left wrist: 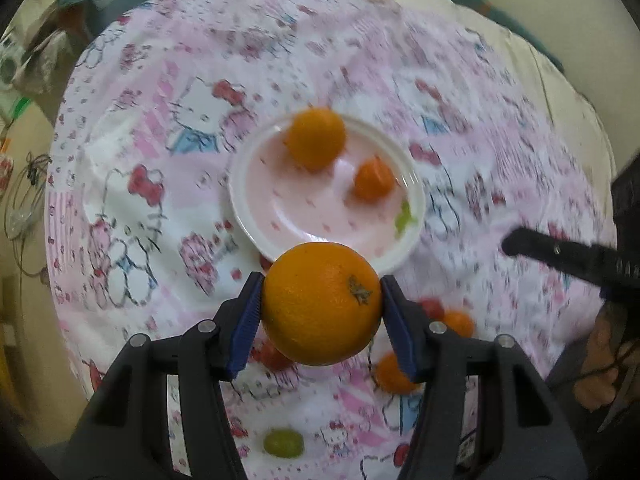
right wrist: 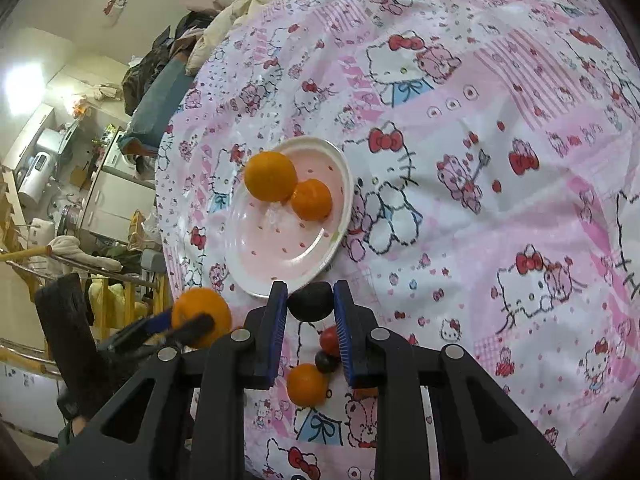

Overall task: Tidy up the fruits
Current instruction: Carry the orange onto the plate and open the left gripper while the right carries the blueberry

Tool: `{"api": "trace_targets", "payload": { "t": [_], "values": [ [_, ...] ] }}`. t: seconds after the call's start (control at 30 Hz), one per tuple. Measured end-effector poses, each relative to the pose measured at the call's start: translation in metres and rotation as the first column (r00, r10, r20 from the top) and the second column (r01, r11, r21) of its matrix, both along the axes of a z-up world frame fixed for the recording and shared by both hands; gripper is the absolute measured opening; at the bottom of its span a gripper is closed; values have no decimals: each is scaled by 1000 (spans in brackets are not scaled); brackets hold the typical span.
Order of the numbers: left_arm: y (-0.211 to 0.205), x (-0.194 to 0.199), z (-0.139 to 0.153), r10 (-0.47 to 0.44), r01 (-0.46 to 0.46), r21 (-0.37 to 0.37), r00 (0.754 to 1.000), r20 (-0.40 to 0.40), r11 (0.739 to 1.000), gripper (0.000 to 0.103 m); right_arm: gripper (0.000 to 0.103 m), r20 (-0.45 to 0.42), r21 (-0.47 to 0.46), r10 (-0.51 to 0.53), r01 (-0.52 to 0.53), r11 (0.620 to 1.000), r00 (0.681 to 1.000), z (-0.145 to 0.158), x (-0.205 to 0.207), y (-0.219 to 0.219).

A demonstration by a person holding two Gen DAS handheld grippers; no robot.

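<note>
My left gripper [left wrist: 322, 280] is shut on a large orange [left wrist: 320, 304] and holds it above the cloth, just short of the near rim of the white and pink plate [left wrist: 304, 216]. On the plate lie an orange [left wrist: 316, 138] and a small mandarin [left wrist: 374, 180]. In the right wrist view my right gripper [right wrist: 310, 288] is shut on a dark round fruit [right wrist: 311, 301] beside the plate [right wrist: 280, 256]. The left gripper with its orange [right wrist: 202, 312] shows at the lower left.
Loose fruit lies on the pink cartoon-print cloth [right wrist: 480, 160]: a mandarin [right wrist: 307, 384], a red fruit [right wrist: 329, 338], a small dark fruit [right wrist: 325, 361] and a green grape [left wrist: 282, 443]. Clothes and pillows [right wrist: 160, 92] are heaped at the cloth's far edge. Room clutter lies past the left edge.
</note>
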State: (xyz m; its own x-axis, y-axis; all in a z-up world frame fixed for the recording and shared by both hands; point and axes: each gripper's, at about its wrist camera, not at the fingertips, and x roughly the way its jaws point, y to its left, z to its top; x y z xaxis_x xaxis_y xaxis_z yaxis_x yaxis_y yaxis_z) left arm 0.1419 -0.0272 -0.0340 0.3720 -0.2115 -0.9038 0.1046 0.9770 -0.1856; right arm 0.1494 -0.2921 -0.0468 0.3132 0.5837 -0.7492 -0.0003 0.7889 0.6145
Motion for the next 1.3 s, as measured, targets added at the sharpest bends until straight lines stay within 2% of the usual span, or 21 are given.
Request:
{"api": "trace_targets", "payload": {
  "t": [0.27, 0.57, 0.63, 0.9, 1.1, 1.3],
  "values": [
    [9, 51, -20, 17, -17, 22, 1000, -4, 1000, 53, 25, 53, -15, 41, -40, 999, 998, 10, 37, 8],
    [11, 96, -51, 26, -30, -72, 998, -51, 997, 53, 25, 30, -20, 58, -57, 998, 998, -6, 78, 14],
    [11, 103, -56, 29, -33, -71, 998, -57, 997, 53, 25, 29, -34, 66, -65, 997, 997, -10, 89, 17],
    [13, 113, -68, 35, -42, -81, 996, -82, 996, 54, 25, 17, -51, 121, -120, 991, 993, -28, 126, 35],
    [20, 114, -75, 52, -62, -97, 994, -99, 993, 54, 25, 3, -65, 154, -154, 986, 988, -41, 141, 49],
    [19, 114, -74, 60, -68, -82, 993, -98, 994, 57, 25, -23, -73, 160, -162, 984, 987, -53, 146, 54]
  ]
}}
